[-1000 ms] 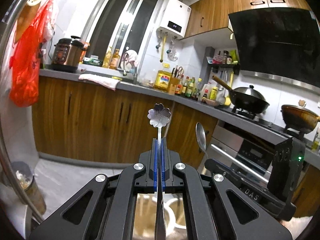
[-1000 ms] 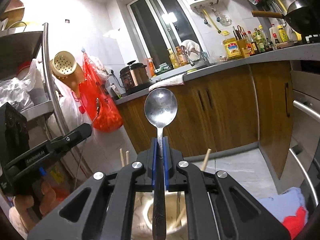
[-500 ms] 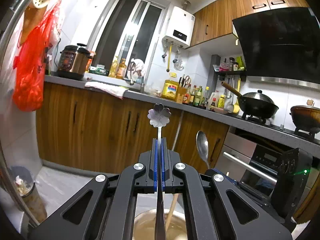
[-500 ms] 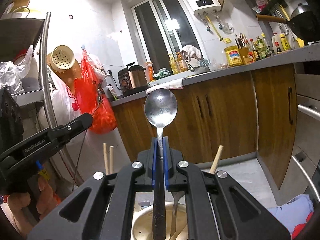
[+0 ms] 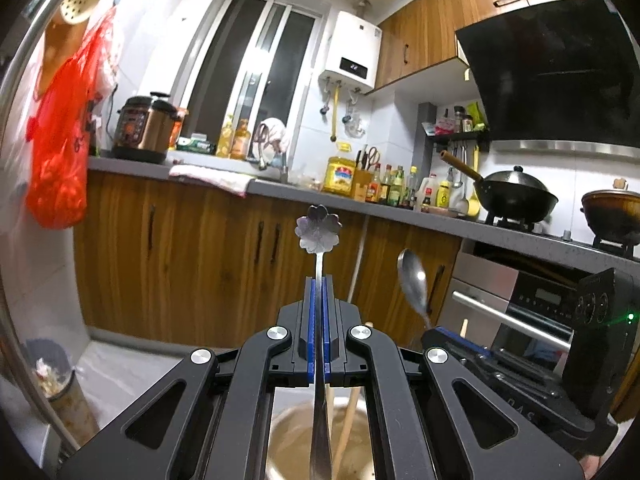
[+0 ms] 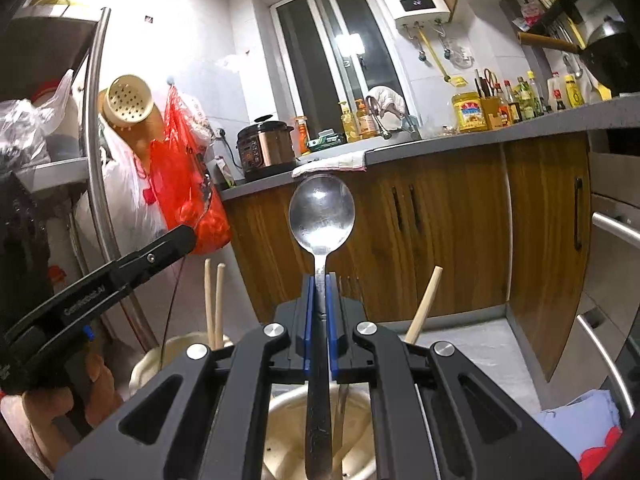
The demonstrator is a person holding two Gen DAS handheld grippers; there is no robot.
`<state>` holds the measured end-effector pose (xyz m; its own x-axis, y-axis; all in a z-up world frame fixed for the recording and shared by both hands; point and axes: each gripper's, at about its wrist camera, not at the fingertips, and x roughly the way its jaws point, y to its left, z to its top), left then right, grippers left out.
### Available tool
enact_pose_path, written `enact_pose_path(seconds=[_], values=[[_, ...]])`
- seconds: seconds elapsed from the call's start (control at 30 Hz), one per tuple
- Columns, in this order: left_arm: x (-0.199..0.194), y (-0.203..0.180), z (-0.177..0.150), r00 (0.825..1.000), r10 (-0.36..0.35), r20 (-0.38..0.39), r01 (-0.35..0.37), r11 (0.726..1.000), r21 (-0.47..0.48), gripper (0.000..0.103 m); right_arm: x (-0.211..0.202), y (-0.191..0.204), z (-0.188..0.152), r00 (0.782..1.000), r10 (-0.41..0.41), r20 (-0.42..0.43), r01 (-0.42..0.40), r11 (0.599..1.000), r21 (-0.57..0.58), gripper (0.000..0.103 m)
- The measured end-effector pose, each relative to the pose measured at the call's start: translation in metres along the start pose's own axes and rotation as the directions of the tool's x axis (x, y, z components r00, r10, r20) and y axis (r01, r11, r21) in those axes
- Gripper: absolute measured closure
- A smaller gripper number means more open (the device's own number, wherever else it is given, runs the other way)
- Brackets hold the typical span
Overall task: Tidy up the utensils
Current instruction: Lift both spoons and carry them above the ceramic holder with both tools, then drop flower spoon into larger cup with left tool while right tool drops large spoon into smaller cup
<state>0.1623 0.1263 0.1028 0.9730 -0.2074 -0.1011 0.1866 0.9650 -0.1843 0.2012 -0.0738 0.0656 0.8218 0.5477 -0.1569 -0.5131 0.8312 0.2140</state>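
My left gripper (image 5: 319, 280) is shut on the stem of a flower-headed metal spoon (image 5: 318, 234), held upright. Under it a utensil holder (image 5: 290, 440) shows between the gripper's arms, with wooden chopsticks (image 5: 352, 412) in it. My right gripper (image 6: 320, 280) is shut on an oval metal spoon (image 6: 322, 216), also upright, over a cream holder (image 6: 286, 428) that has a chopstick (image 6: 424, 304) leaning out. In the left wrist view the right gripper (image 5: 438, 332) and its spoon (image 5: 414, 284) stand close on the right. The left gripper (image 6: 186, 238) reaches in from the left.
A second cream holder (image 6: 172, 354) with two chopsticks (image 6: 212, 300) stands at the left. Wooden cabinets (image 5: 192, 256) under a grey counter (image 5: 420, 222) run behind. An oven handle (image 5: 508, 322) is at the right, a bin (image 5: 56, 384) and a rack pole (image 6: 98, 160) at the left.
Both grippers have sunk with their spoons still held. The holders and chopsticks below have come up into both views.
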Motion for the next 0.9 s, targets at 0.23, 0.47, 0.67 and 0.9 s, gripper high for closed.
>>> enact_pose_path(seconds=[0.23, 0.47, 0.67, 0.9], values=[[-0.021, -0.005, -0.01, 0.998, -0.006, -0.065, 0.01, 0.998, 0.055, 0.1, -0.02, 0.003, -0.004, 1.0, 0.012, -0.022, -0.013, 0.999, -0.04, 0.097], [-0.028, -0.007, -0.022, 0.982, 0.017, -0.186, -0.003, 0.997, 0.075, 0.1, -0.034, 0.004, -0.018, 0.997, 0.01, -0.076, -0.015, 0.998, -0.065, 0.097], [-0.026, -0.002, -0.029, 0.97, 0.058, -0.235, -0.039, 0.996, 0.085, 0.1, -0.033, 0.005, -0.027, 0.992, -0.003, -0.128, -0.006, 0.997, -0.072, 0.097], [-0.02, 0.004, -0.035, 0.96, 0.071, -0.272, -0.051, 0.995, 0.081, 0.1, -0.022, 0.006, -0.036, 0.98, -0.014, -0.196, 0.001, 0.998, -0.064, 0.097]])
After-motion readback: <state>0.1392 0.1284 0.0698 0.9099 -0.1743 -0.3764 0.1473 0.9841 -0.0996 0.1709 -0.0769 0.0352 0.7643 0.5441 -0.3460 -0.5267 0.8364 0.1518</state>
